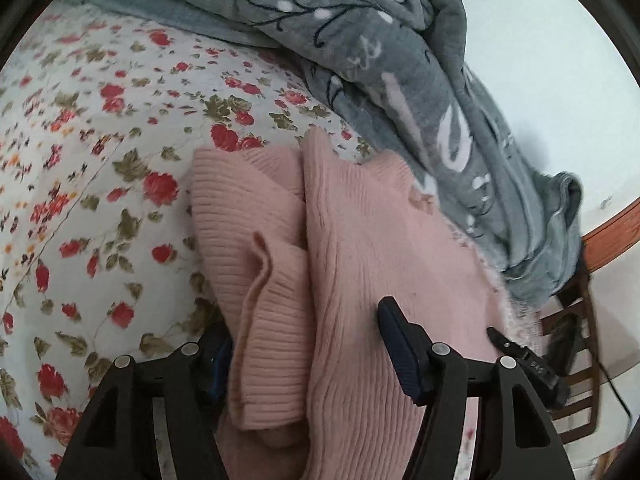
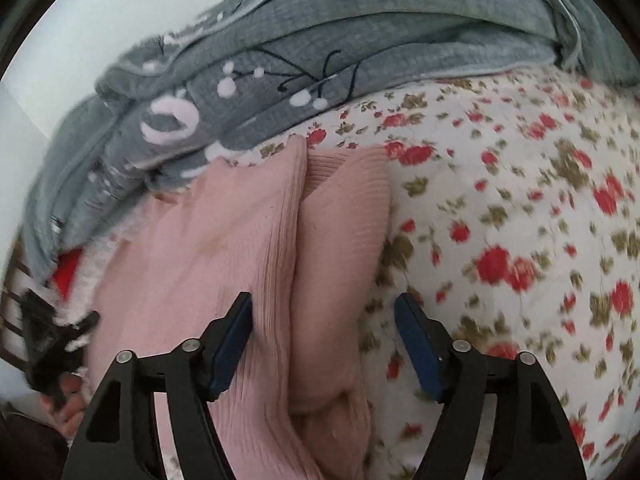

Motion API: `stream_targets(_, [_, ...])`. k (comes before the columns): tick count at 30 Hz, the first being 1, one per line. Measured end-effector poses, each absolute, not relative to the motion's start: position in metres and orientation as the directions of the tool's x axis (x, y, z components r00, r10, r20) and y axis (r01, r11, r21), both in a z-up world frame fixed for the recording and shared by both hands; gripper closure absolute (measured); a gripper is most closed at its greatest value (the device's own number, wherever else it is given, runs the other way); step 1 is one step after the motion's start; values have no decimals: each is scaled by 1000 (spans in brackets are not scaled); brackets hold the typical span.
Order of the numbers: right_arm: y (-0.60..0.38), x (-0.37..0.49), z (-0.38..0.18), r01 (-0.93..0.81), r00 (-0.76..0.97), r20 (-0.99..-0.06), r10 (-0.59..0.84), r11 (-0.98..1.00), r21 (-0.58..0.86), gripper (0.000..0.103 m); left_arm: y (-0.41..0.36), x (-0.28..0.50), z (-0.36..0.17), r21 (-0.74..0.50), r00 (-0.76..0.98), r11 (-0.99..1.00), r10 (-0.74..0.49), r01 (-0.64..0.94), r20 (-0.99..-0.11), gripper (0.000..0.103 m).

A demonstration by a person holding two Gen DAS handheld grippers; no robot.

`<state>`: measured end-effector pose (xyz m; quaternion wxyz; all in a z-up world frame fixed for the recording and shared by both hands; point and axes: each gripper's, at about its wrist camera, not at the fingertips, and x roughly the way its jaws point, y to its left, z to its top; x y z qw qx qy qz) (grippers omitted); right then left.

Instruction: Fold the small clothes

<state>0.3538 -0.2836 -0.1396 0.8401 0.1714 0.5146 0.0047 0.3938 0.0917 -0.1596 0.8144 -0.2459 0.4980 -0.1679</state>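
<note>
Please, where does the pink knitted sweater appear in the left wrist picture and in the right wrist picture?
Left wrist view: pink sweater fills the lower centre, running down between the claw's fingers.
Right wrist view: pink sweater lies centre-left, reaching between the claw's fingers.
Shared landmark: the grey blanket bunched behind it, on the floral sheet.

White bed sheet (image 1: 100,152) printed with red roses and olive leaves, spread flat. Grey blanket (image 1: 380,52) with pale floral motifs and dark stitched stems, bunched along the sheet's far edge. Beyond it, a pale wall (image 1: 540,60) and brown wooden slats (image 1: 576,368).
</note>
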Motion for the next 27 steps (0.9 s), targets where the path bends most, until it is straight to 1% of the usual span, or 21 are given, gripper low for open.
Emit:
stream_targets(1, [-278, 355, -138, 140, 469, -865, 179, 952, 273, 33, 89, 392, -158, -542, 458, 840, -491, 25, -741, 46])
stream_targets(2, [-273, 355, -138, 103, 461, -860, 220, 949, 298, 58, 86, 388, -157, -511, 467, 860, -459, 20, -755, 57])
stream_targets(3, [-270, 354, -138, 94, 458, -857, 235, 946, 309, 61, 85, 386, -156, -505, 470, 863, -455, 22, -756, 61])
stream_targets(4, [-269, 351, -135, 99, 473, -854, 217, 950, 296, 68, 85, 383, -155, -506, 472, 862, -455, 21, -755, 71])
stream_targets(5, [-269, 350, -134, 92, 481, -850, 216, 951, 294, 80, 86, 383, -152, -511, 473, 860, -457, 17, -753, 76])
stream_targets(8, [-275, 343, -124, 128, 499, -834, 234, 932, 338, 83, 87, 378, -140, -502, 471, 865, -441, -6, -764, 79])
stream_targets(10, [-275, 334, -110, 135, 524, -814, 249, 920, 368, 83, 85, 371, -127, -488, 486, 873, -425, -2, -763, 80])
stream_targets(12, [-272, 324, -97, 127, 534, -807, 252, 920, 371, 84, 80, 360, -114, -451, 490, 892, -402, 20, -774, 80])
stream_targets(16, [-266, 291, -80, 112, 529, -814, 238, 932, 346, 84, 76, 325, -95, -423, 495, 903, -402, 76, -770, 80])
stream_targets(19, [-269, 252, -74, 106, 526, -819, 230, 938, 331, 84, 74, 298, -93, -405, 489, 908, -403, 107, -774, 80])
stream_targets(24, [-284, 192, -74, 120, 530, -816, 230, 932, 341, 84, 72, 260, -103, -437, 467, 890, -443, 129, -765, 80])
stream_targets(27, [-285, 169, -77, 110, 549, -814, 188, 950, 293, 84, 70, 250, -110, -459, 462, 880, -460, 122, -759, 79])
